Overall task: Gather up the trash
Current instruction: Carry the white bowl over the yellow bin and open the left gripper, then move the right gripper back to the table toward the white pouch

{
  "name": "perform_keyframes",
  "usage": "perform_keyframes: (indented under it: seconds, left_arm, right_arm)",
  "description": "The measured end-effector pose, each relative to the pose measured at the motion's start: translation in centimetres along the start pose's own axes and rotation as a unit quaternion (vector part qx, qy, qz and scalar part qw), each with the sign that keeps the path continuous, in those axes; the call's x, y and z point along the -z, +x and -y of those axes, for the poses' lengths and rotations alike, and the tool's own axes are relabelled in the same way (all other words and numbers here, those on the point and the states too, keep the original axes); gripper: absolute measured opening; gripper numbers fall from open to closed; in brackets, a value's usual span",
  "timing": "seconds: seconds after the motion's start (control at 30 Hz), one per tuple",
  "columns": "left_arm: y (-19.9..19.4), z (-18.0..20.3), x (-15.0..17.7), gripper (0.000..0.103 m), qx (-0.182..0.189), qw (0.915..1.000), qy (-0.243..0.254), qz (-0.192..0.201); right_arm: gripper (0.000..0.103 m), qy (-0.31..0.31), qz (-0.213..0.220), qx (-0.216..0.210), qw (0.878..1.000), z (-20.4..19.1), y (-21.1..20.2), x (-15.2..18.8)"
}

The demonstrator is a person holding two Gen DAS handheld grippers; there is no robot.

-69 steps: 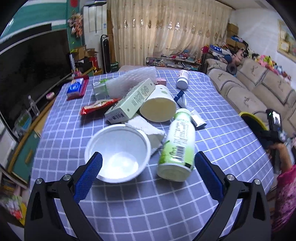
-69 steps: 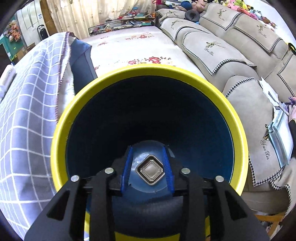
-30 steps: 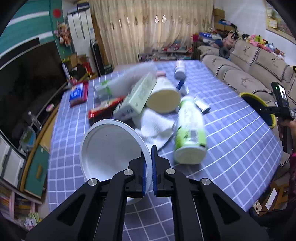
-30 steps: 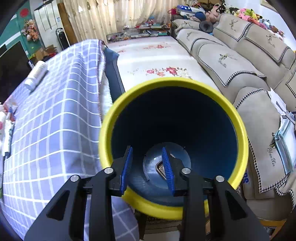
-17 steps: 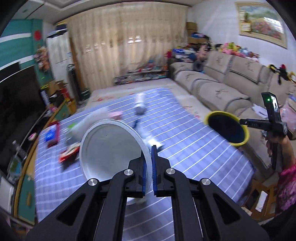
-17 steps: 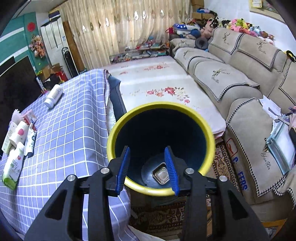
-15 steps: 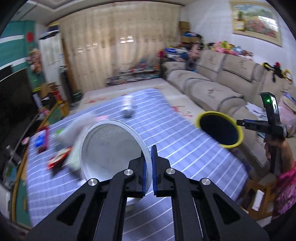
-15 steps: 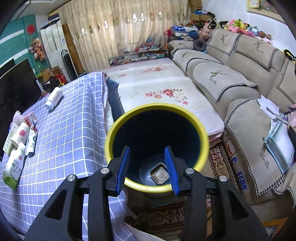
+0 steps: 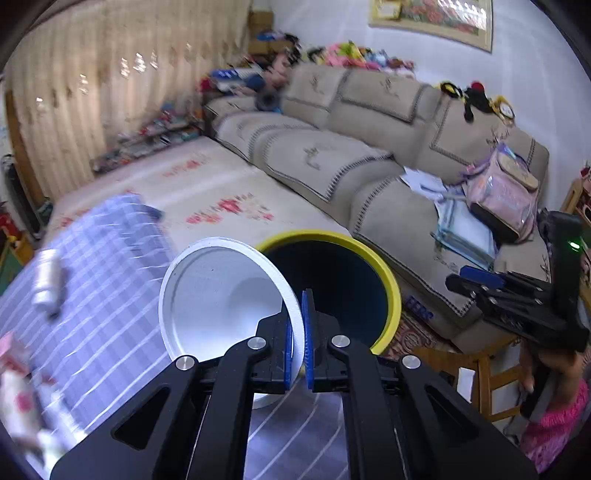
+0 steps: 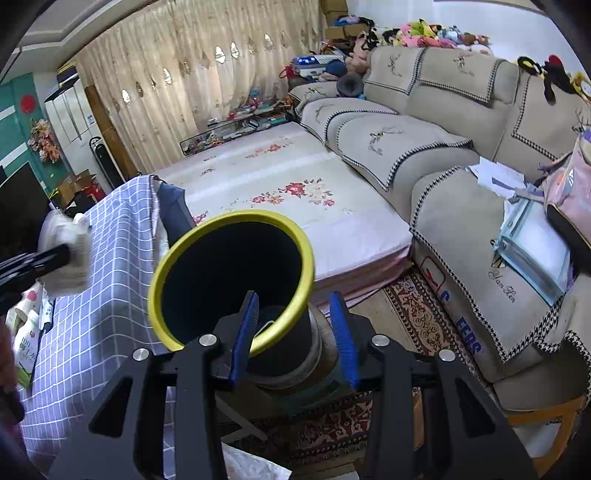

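Left claw (image 9: 297, 325) clamped on white bowl (image 9: 221, 291) rim

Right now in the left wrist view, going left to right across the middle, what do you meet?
White bottle on the checked tablecloth → white bowl pinched by the left gripper → yellow-rimmed bin → right gripper.

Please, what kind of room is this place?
Most likely a home living room: a long beige sofa with plush toys on its back, full-length curtains, and a floral mat on the floor.
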State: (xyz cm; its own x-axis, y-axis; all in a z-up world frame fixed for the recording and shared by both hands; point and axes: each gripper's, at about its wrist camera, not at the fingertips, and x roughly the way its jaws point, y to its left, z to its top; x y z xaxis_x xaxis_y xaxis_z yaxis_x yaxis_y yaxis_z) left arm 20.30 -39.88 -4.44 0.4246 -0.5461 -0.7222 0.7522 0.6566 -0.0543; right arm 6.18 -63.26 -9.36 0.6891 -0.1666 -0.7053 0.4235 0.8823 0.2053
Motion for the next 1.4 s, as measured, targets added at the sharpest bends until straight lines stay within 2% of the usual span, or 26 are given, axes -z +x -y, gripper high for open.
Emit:
perform_keyframes:
  seconds: [0.2,0.33,0.43,0.57,0.63,0.73,0.8,1.03,1.2,1.3,1.4]
  left_arm:
    - [9.3,2.5,-2.6,0.006,0.012,0.9980,0.016,-0.059]
    - [14.3,3.2,-2.3,0.006,0.018,0.9941,0.017,-0.106]
    - [16.7,3.8,-1.8,0.007,0.014,0.9916,0.027,-0.126]
    - [17.6,4.0,-1.3,0.018,0.018,0.9908,0.021,-0.132]
    - [17.4,3.8,-1.3,0.020,0.017,0.9913,0.019,-0.129]
    - [15.8,3.5,-1.3,0.022,0.016,0.9929,0.018,-0.117]
    - [14.4,3.4,-1.3,0.029,0.012,0.9938,0.022,-0.108]
    - [7.6,2.1,-0.7,0.032,0.021,0.9971,-0.003,-0.073]
    - [0.0,0.3,1.4,0.067,-0.006,0.9996,-0.022,-0.014]
    - [-5.6,-1.6,3.7,0.080,-0.033,0.9981,-0.046,0.025]
    - [-10.4,-3.7,6.3,0.085,-0.059,0.9940,-0.076,0.051]
  right_arm:
    - [0.039,0.014,-0.013,0.002,1.000,1.6,1.2,-0.2]
    - [0.039,0.020,-0.019,0.005,1.000,2.3,1.6,-0.2]
    - [0.043,0.026,-0.021,0.008,0.999,2.7,1.9,-0.1]
    - [0.043,0.029,-0.025,0.009,0.999,3.0,2.3,-0.1]
    - [0.043,0.029,-0.025,0.008,0.999,2.8,2.3,-0.2]
    - [0.044,0.027,-0.024,0.004,0.999,2.4,2.2,-0.3]
    - [0.044,0.024,-0.022,0.002,0.999,2.1,2.0,-0.3]
    - [0.045,0.013,-0.014,-0.007,1.000,0.5,0.9,-0.1]
    - [0.046,-0.006,-0.012,-0.019,1.000,-1.6,0.4,-0.1]
    - [0.047,-0.021,-0.012,-0.032,0.999,-3.5,0.4,-0.1]
    - [0.050,-0.038,-0.012,-0.046,0.998,-5.6,0.4,0.2]
